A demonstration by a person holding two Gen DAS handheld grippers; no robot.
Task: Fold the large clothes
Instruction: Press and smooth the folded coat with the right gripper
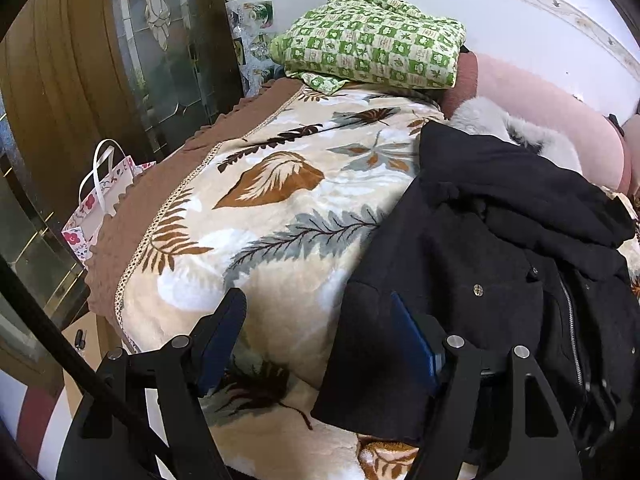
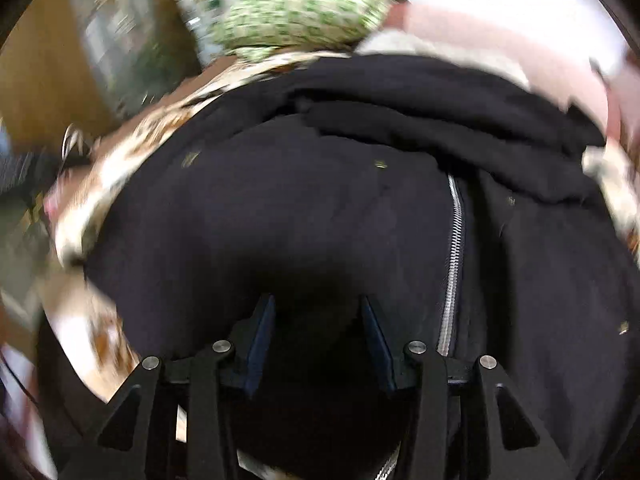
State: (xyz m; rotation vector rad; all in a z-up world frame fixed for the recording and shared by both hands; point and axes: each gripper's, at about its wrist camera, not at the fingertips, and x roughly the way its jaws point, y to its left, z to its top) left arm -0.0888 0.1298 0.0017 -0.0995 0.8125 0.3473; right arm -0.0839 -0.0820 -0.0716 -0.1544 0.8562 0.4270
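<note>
A black coat (image 1: 500,248) with a pale fur collar (image 1: 496,124) lies rumpled on the right side of a leaf-patterned blanket (image 1: 280,208). My left gripper (image 1: 316,320) stands open at the coat's near left corner. Its right finger (image 1: 412,340) rests over the black cloth and its left finger (image 1: 224,328) is over the blanket. In the blurred right wrist view the coat (image 2: 320,200) fills the frame, its silver zipper (image 2: 454,260) running down on the right. My right gripper (image 2: 318,316) sits low over the dark cloth with its fingers apart. I cannot see whether its pads press the cloth.
A folded green checked quilt (image 1: 372,40) lies at the bed's far end beside a pink pillow (image 1: 560,120). The blanket's brown border (image 1: 160,200) marks the bed's left edge. A flowered paper bag (image 1: 100,200) stands beside a glass-panelled wooden door (image 1: 152,60).
</note>
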